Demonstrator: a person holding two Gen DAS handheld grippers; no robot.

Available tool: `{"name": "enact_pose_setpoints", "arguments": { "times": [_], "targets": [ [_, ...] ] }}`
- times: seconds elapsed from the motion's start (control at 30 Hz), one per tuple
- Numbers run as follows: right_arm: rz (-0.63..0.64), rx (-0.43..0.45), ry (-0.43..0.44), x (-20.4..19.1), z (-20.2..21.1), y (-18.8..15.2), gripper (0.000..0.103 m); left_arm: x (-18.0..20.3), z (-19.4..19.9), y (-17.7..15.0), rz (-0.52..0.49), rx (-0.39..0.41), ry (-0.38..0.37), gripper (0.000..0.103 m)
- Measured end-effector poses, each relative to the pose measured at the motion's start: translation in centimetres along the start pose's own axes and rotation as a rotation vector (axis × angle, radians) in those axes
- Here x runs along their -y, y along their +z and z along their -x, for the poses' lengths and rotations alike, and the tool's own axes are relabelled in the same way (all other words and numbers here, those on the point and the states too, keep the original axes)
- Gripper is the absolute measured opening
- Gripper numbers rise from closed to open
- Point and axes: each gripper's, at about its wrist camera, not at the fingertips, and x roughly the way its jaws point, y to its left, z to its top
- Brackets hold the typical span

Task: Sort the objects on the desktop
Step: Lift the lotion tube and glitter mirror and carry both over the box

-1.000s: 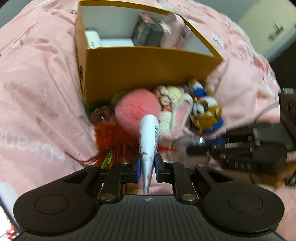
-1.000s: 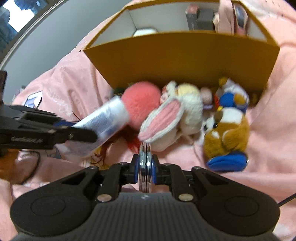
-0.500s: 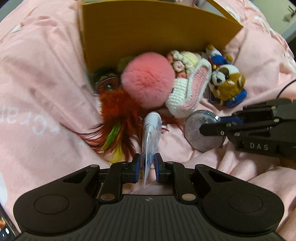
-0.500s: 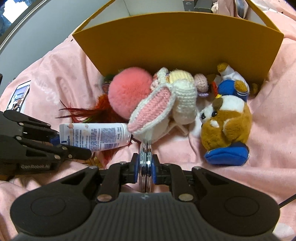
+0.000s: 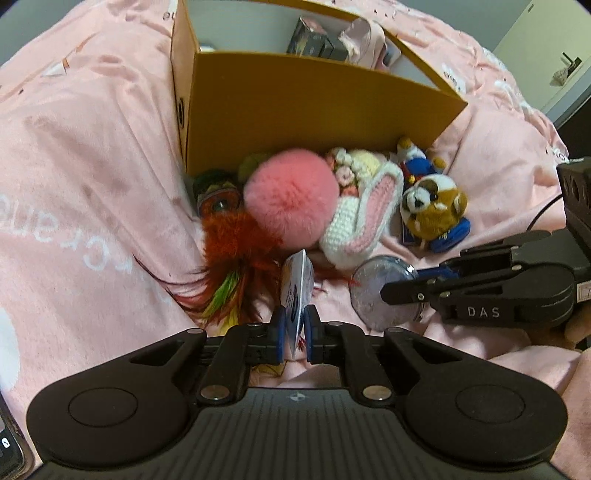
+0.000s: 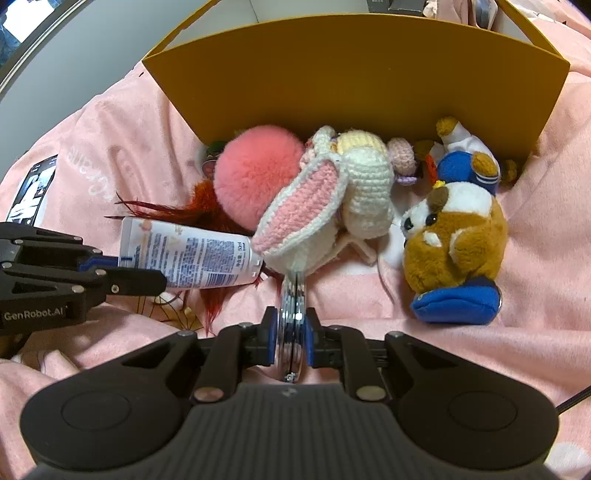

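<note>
toys (image 5: 291, 199) before box (image 5: 295, 107), on blanket (image 5: 92, 184)

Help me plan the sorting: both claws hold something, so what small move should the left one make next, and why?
Probably lift the tube toward the yellow box. The left claw is shut on the tube's flat end, low beside the feather toy, and the box stands open just behind the plush pile.

A rumpled pink blanket (image 5: 92, 155) printed with white lettering covers the whole surface, creased into soft folds under even indoor light. At the upper right of the left wrist view, a pale yellow-green wall (image 5: 546, 48) meets a dark opening beside it. In the right wrist view, a grey wall (image 6: 92, 48) rises behind the blanket, with a bright window (image 6: 14, 22) at the top left corner.
</note>
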Motion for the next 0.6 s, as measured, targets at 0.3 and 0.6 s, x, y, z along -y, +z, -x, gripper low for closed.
{"name": "enact_pose_setpoints", "arguments": {
  "times": [0.3,0.6],
  "targets": [
    [-0.027,0.025,0.01,0.6,0.4,0.0,0.018,0.3,-0.1,1.0,0.006,0.057,0.004,0.011],
    [-0.025,0.02,-0.007,0.3,0.6,0.0,0.016,0.2,-0.6,1.9,0.021,0.077,-0.012,0.012]
  ]
}}
